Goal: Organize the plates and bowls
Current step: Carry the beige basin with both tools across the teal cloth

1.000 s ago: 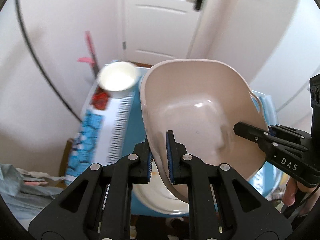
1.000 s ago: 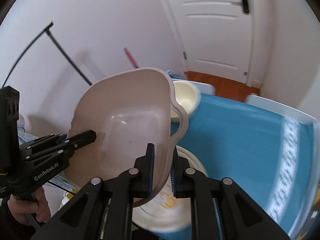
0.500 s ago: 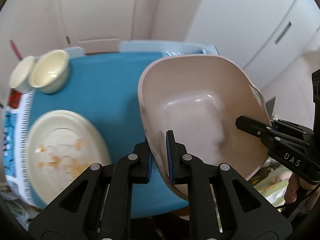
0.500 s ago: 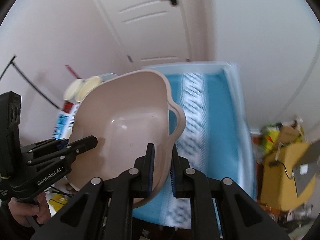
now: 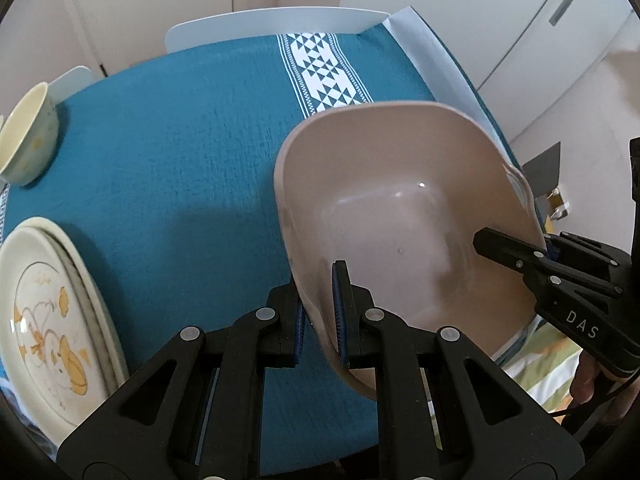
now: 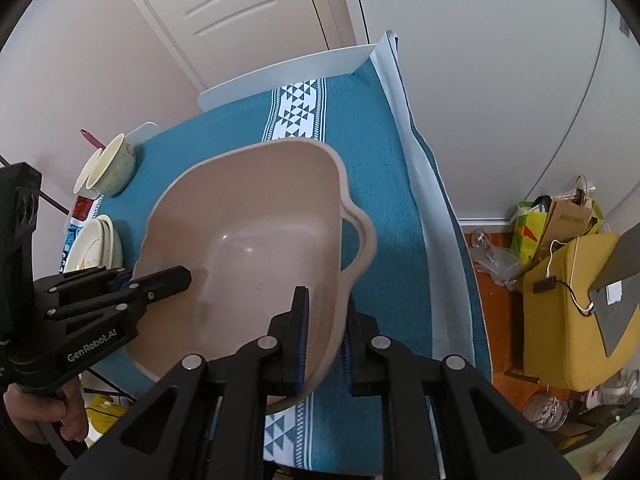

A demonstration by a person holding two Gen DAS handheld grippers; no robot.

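Note:
A large empty beige plastic basin (image 5: 400, 216) (image 6: 256, 248) hangs tilted above the right part of the teal tablecloth (image 5: 168, 152). My left gripper (image 5: 320, 312) is shut on its left rim. My right gripper (image 6: 323, 340) is shut on its right rim beside the handle, and shows in the left wrist view (image 5: 544, 264). A stack of cream plates with an orange pattern (image 5: 52, 312) (image 6: 94, 244) lies at the table's left edge. Cream bowls (image 5: 28, 136) (image 6: 112, 164) sit at the far left.
The tablecloth has a white triangle-pattern band (image 5: 324, 68) (image 6: 296, 112). A white door (image 6: 240, 8) stands behind the table. On the floor at right are a yellow seat (image 6: 572, 304), bags (image 6: 552, 220) and clutter.
Both grippers have swung with the basin to the right and down over the table; the plates and bowls have slid to the left of the views. The grip on the basin is unchanged.

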